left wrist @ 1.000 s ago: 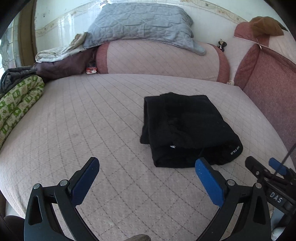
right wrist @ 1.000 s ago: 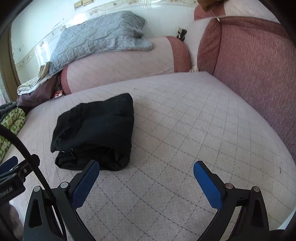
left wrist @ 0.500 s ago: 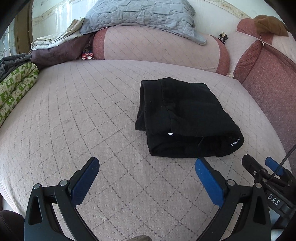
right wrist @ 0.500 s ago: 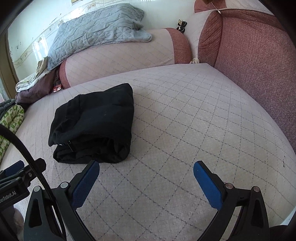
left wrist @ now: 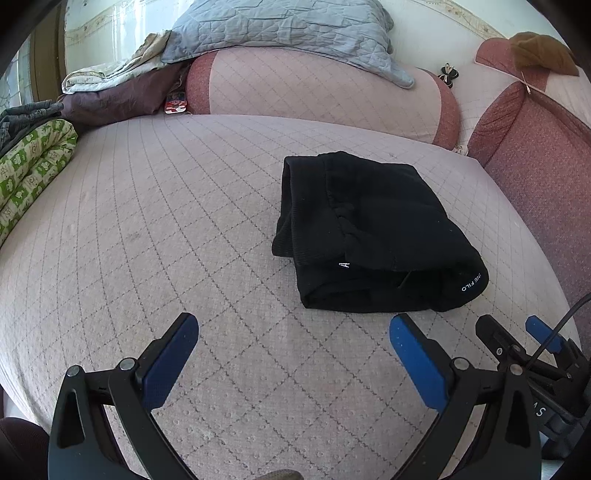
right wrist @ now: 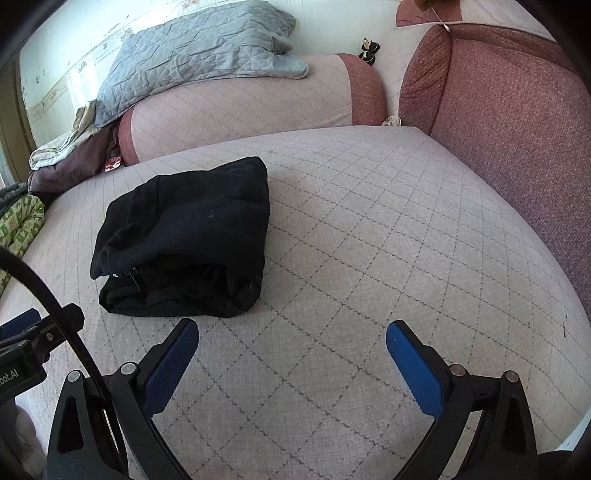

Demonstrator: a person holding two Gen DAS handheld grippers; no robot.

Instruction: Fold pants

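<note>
The black pants [left wrist: 373,232] lie folded into a compact bundle on the pink quilted mattress [left wrist: 177,229]. They also show in the right wrist view [right wrist: 184,236], left of centre. My left gripper [left wrist: 293,332] is open and empty, just in front of and left of the bundle. My right gripper [right wrist: 291,336] is open and empty, in front of and right of the bundle. Neither touches the pants. The right gripper's blue tips show at the lower right of the left wrist view [left wrist: 532,332].
A pink bolster [left wrist: 317,92] with a grey quilted pillow [left wrist: 288,29] lies at the back. Red cushions [right wrist: 498,118] stand on the right. A green patterned blanket [left wrist: 29,170] and a dark clothes pile [left wrist: 118,96] lie at the left.
Both grippers have tilted down and moved slightly toward the bundle, so the pants sit a little nearer to the fingertips. The pants have not moved. Both stay open.
</note>
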